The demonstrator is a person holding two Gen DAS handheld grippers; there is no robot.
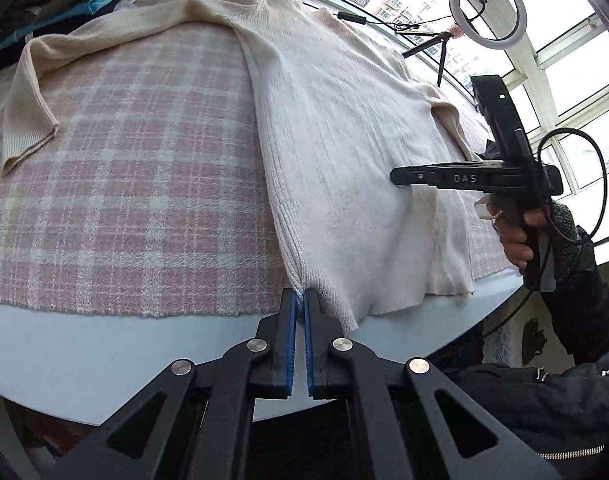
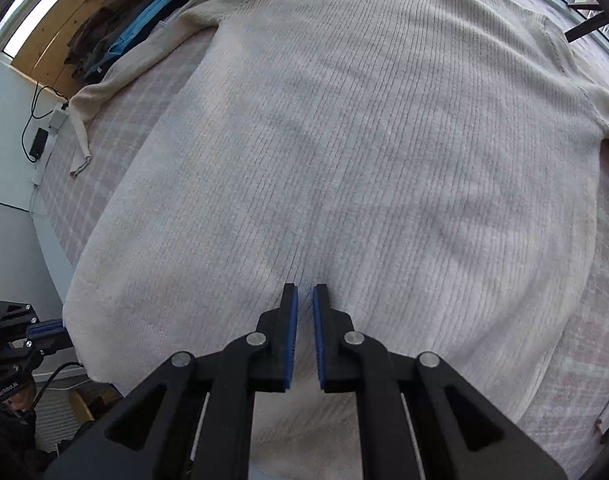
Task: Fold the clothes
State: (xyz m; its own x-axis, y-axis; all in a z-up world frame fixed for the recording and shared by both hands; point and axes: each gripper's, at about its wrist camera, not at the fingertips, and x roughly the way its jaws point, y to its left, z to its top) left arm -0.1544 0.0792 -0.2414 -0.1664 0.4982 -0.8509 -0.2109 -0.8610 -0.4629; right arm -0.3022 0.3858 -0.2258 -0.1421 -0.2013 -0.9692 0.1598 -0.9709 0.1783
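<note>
Sweater [image 2: 336,140]: cream, flat across your frame's centre, on checked cloth [image 1: 116,184].
Left gripper [image 1: 300,300]: your jaws pinch its hem corner, bottom centre.
Right gripper [image 2: 303,300]: jaws slightly apart, holding nothing, over sweater.

A sweater [image 2: 344,140] lies flat on a cloth [image 1: 116,184] covering the table [image 1: 84,352], its hem at the near edge and its collar toward the window [image 1: 564,64]. One sleeve [image 1: 36,92] stretches out to the left, with a pile of clothes [image 2: 144,20] beyond it. The left gripper [image 1: 300,300] sits at the hem's left corner (fabric between its fingers), the right gripper [image 2: 302,296] over the lower middle, and a ring light [image 1: 490,8] stands far right by the window.
</note>
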